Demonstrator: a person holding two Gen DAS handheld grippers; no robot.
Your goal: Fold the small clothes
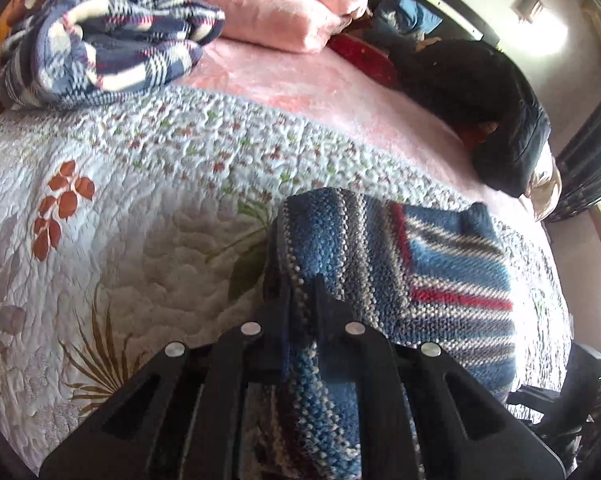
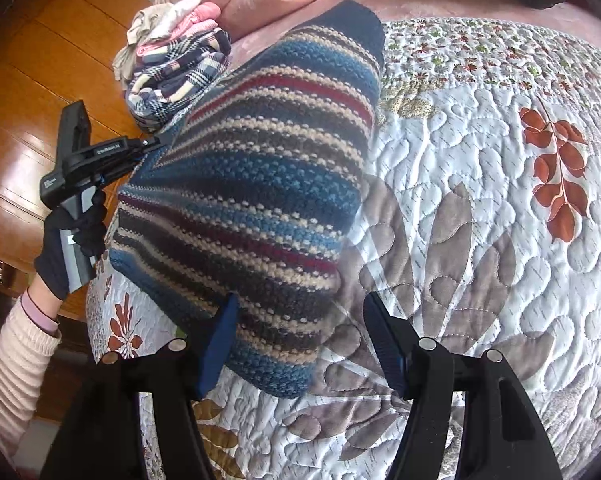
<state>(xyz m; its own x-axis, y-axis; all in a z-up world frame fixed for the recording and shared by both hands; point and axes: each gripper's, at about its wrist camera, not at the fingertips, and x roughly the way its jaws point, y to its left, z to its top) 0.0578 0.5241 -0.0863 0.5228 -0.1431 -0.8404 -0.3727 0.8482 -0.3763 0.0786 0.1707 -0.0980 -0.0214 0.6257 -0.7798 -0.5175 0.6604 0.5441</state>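
A small knitted sweater [image 1: 400,264] with blue, grey, cream and red stripes lies partly folded on the floral quilt [image 1: 120,208]. My left gripper [image 1: 300,296] is shut on one edge of it and the knit runs back between the fingers. In the right wrist view the same sweater [image 2: 260,160] is lifted at its left edge, where the left gripper [image 2: 150,143] pinches it, held by a gloved hand [image 2: 72,236]. My right gripper [image 2: 300,320] is open, and the sweater's near corner lies between its spread fingers [image 2: 380,332].
A pile of clothes topped by a blue plaid garment [image 1: 100,52] sits at the quilt's far end beside pink pillows [image 1: 276,20]. A dark cushion [image 1: 492,120] lies at the far right. Beyond the bed's edge is a wooden floor [image 2: 28,100].
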